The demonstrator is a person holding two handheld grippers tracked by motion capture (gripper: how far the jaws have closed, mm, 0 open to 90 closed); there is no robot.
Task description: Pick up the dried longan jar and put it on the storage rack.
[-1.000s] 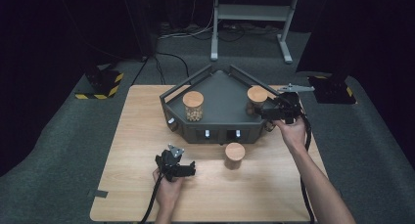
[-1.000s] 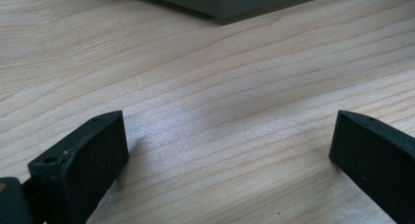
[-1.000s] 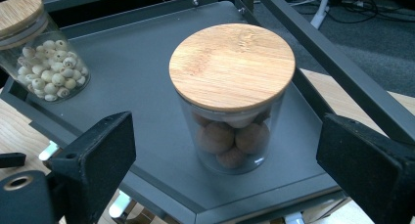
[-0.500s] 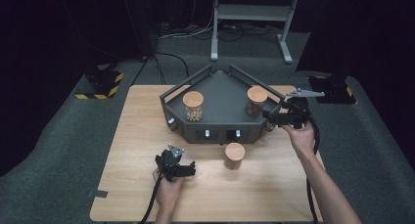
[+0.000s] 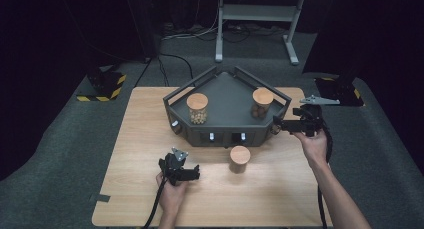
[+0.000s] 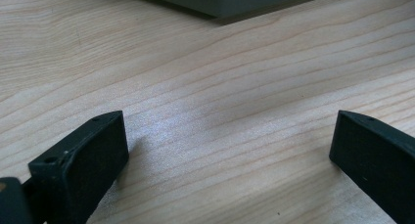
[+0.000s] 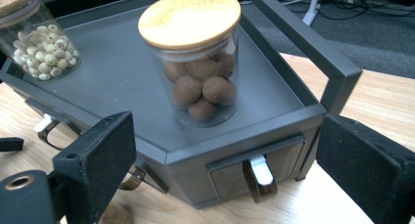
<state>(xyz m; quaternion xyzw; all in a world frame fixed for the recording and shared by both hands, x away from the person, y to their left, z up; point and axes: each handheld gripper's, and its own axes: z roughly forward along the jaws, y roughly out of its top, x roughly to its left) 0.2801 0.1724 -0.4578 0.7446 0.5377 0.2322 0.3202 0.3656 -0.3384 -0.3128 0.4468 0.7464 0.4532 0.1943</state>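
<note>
Right gripper [image 5: 278,124] released, jaws spread at the right corner of the dark grey metal tray stand [image 7: 274,136], facing its small drawer with metal pull [image 7: 258,174]. Left gripper [image 6: 225,150] released over the wooden table [image 5: 140,139] near its front edge.

Two jars [image 5: 197,108] [image 5: 262,102] on the tray [image 5: 227,89], a third jar [image 5: 240,159] on the table [image 5: 135,119] before it.

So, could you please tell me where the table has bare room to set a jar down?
The left strip between the table edge and the grey tray is bare, as is the near right stretch past the lone jar. It is crowded around the tray front, that jar and the left tool.
</note>
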